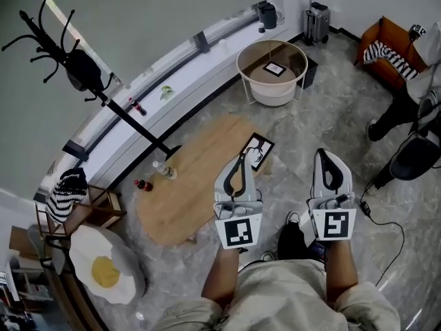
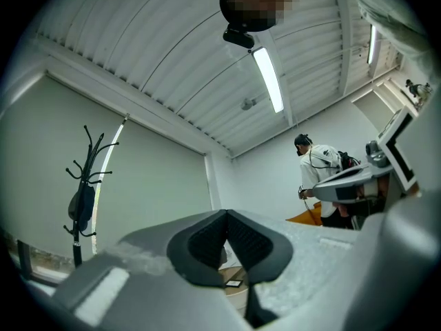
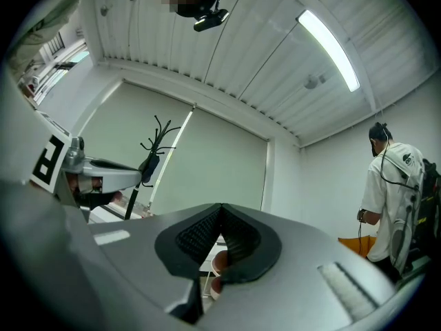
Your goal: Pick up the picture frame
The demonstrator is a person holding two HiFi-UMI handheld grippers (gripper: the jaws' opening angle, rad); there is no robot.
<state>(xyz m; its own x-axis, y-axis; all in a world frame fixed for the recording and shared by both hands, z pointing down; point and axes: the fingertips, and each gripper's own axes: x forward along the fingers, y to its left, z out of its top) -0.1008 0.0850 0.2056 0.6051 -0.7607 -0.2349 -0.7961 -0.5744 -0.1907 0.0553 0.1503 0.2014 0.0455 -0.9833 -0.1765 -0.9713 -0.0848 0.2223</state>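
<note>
A black-framed picture frame (image 1: 258, 150) with a black-and-white print lies flat on the near right end of the oval wooden table (image 1: 200, 178). A second small frame (image 1: 274, 68) lies on the round basket table (image 1: 249, 74) farther back; it shows small between the jaws in the left gripper view (image 2: 234, 282). My left gripper (image 1: 242, 158) hovers just beside the near frame, jaws shut and empty (image 2: 226, 216). My right gripper (image 1: 324, 154) is held level to the right over the floor, shut on nothing (image 3: 221, 209).
Two bottles (image 1: 163, 170) stand at the oval table's left end. A black coat rack (image 1: 76, 57) rises at the left, a suitcase (image 1: 317, 21) and an orange chair (image 1: 393, 50) stand at the back right. A person (image 1: 417, 98) stands at the right; a cable (image 1: 386, 226) trails on the floor.
</note>
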